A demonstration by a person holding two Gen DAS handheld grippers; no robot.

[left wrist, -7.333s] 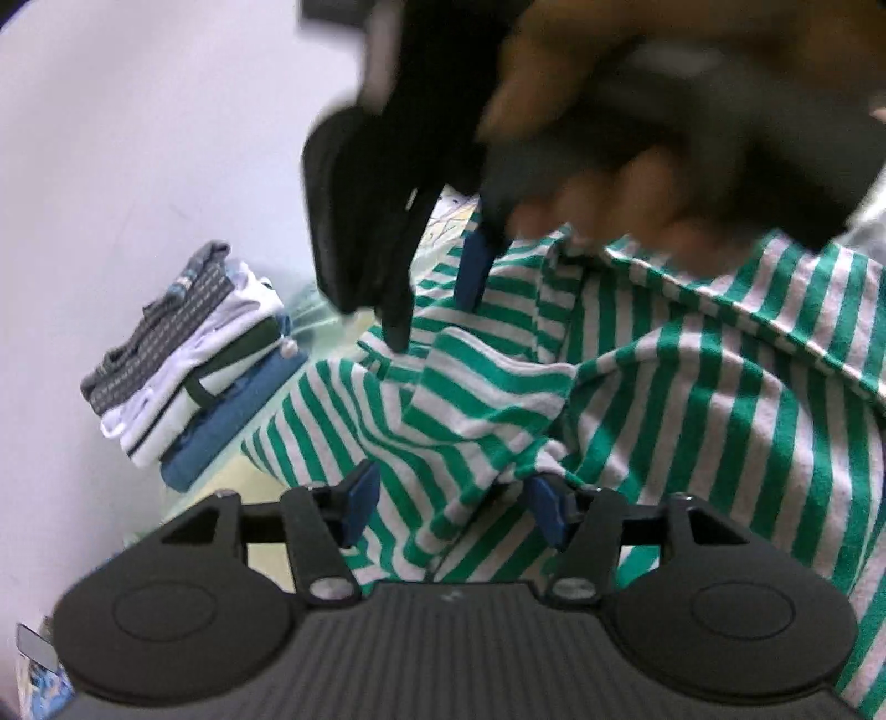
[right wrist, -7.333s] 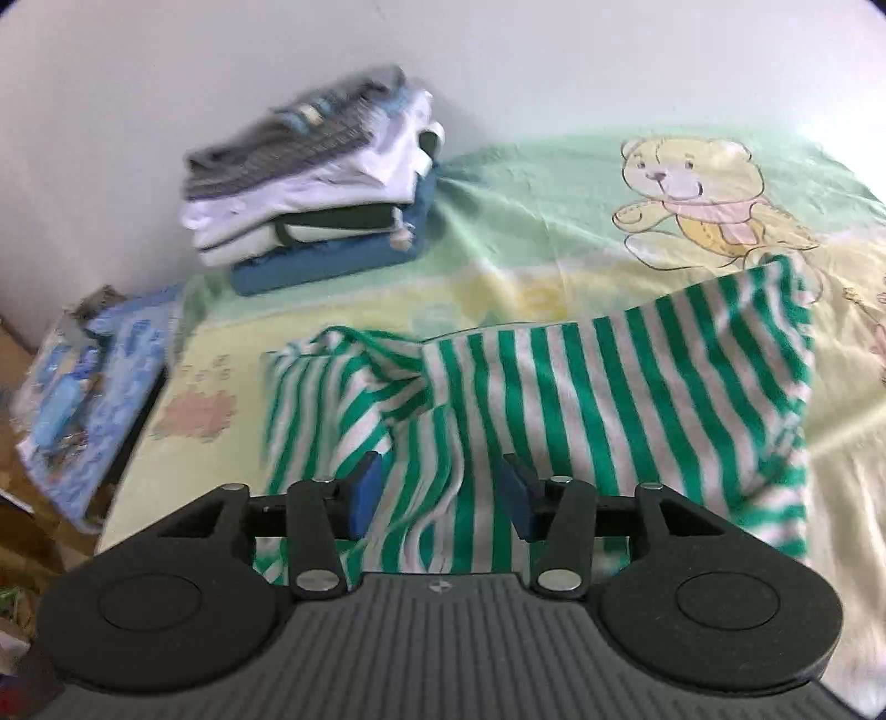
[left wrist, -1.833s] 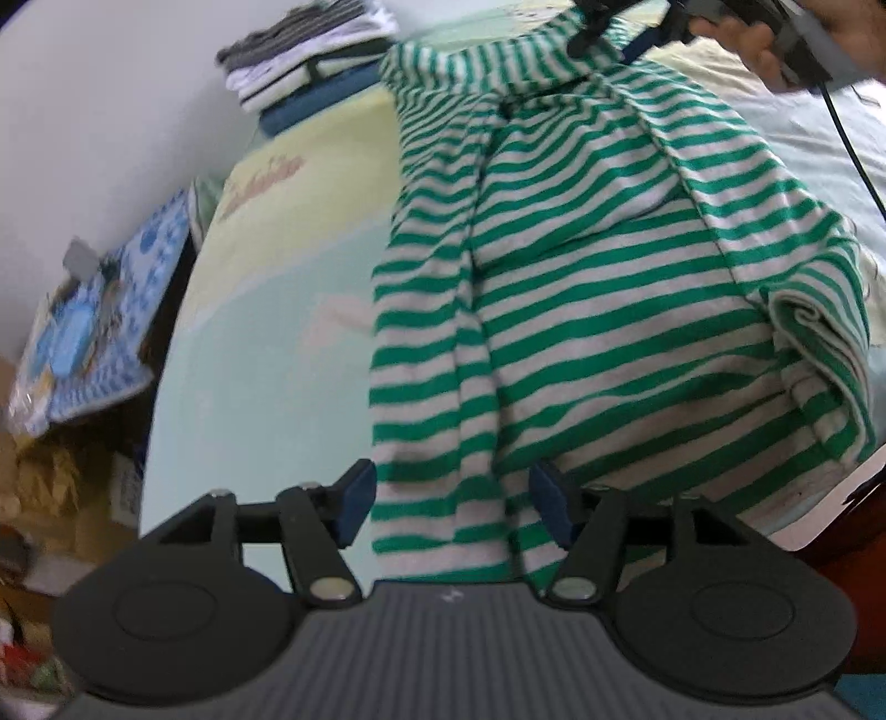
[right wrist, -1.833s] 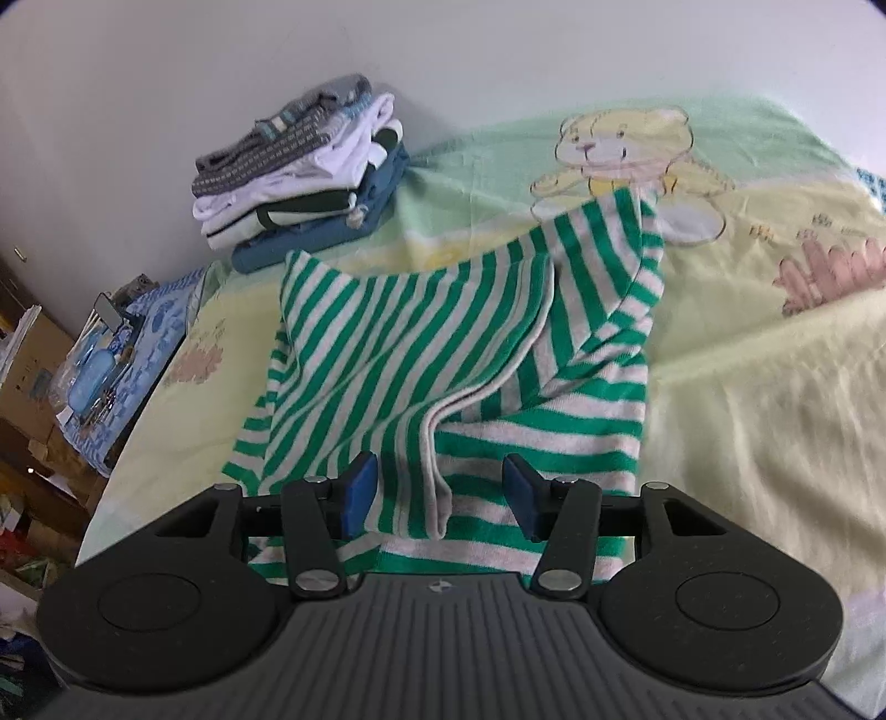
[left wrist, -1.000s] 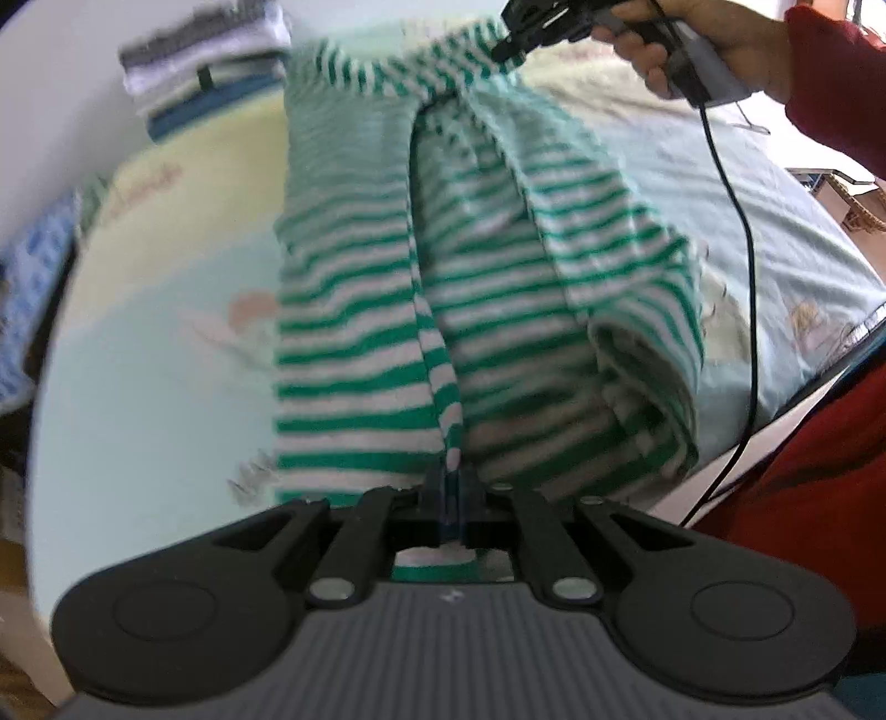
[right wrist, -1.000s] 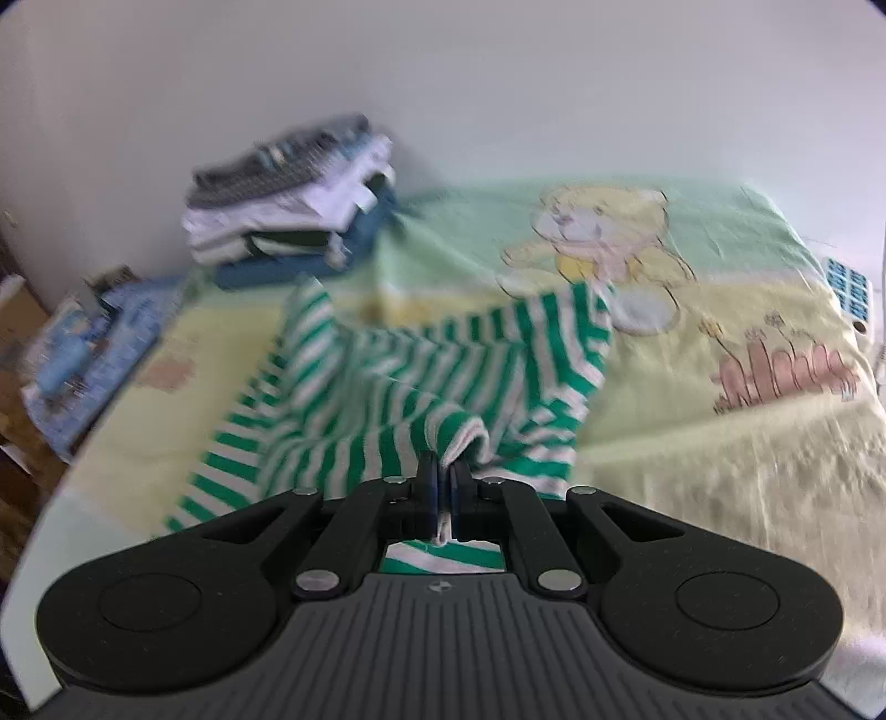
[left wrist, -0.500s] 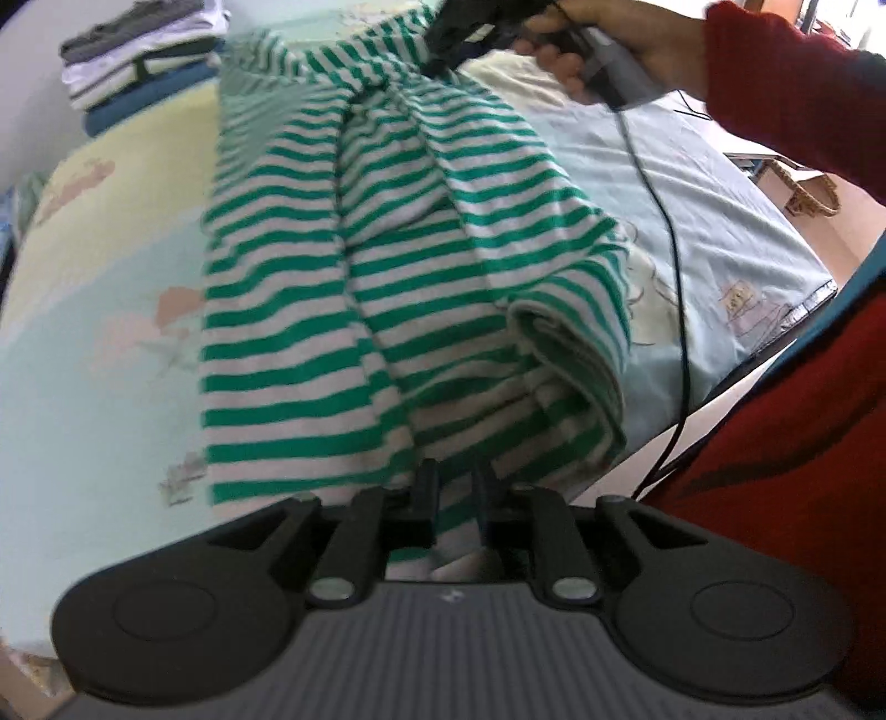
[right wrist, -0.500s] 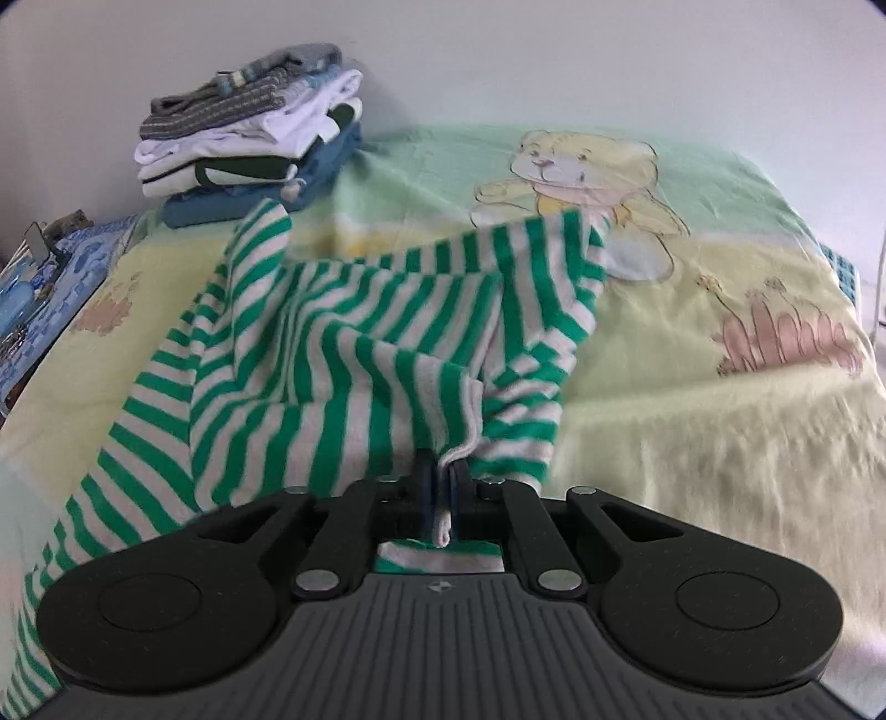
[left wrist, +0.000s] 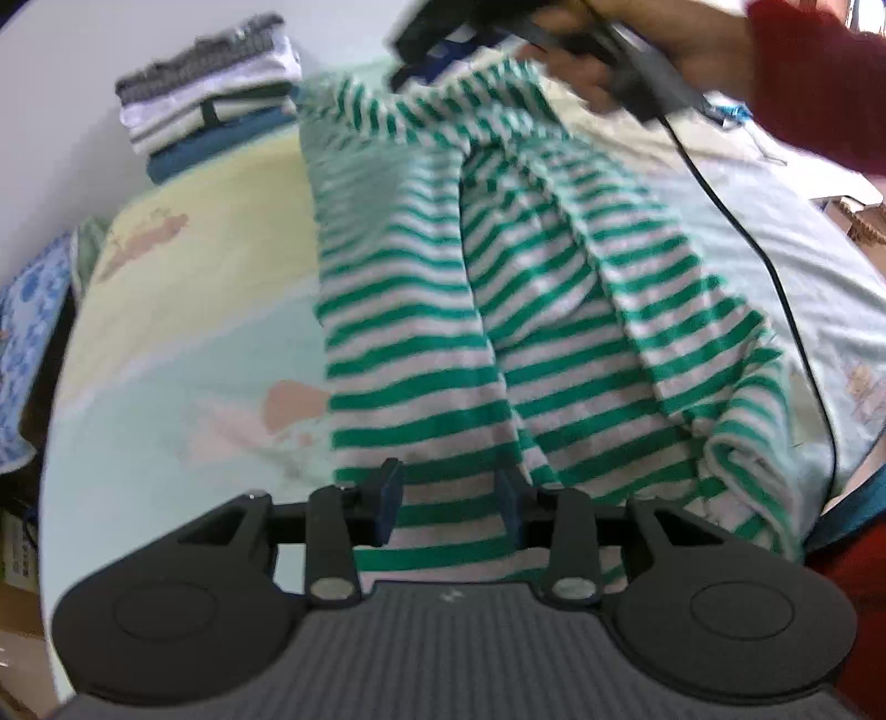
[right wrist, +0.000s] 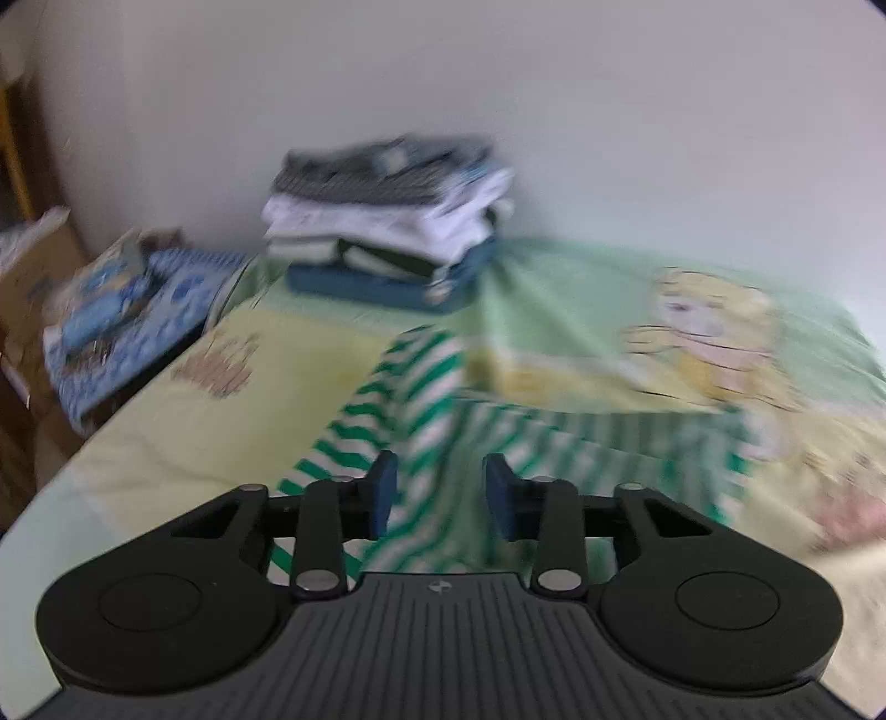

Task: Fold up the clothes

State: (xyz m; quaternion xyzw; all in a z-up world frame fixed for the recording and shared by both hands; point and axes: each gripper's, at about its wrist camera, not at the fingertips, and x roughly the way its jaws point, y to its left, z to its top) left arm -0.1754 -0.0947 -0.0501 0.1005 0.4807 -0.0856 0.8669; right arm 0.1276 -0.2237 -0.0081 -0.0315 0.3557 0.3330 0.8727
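A green-and-white striped garment point(left wrist: 498, 310) lies lengthwise on the bed, creased and bunched on its right side. My left gripper point(left wrist: 449, 495) hovers over its near hem; the jaws are opening, the cloth lies below them and the pads do not press it. At the far end, a hand in a red sleeve point(left wrist: 803, 72) holds my right gripper point(left wrist: 437, 50) above the garment's top edge. In the right wrist view, blurred, my right gripper point(right wrist: 437, 493) is opening too, with the striped garment point(right wrist: 410, 399) under it, free of the pads.
A stack of folded clothes point(right wrist: 387, 221) stands against the wall at the bed's far corner. The bedsheet point(right wrist: 581, 310) carries a teddy-bear print. A blue patterned bundle point(right wrist: 122, 321) and boxes sit off the bed's left edge. A black cable point(left wrist: 775, 266) crosses the right side.
Both grippers were shut on the garment's edges and have let go, jaws now parted. The right gripper has moved along the bed, and the cloth has dropped onto the sheet.
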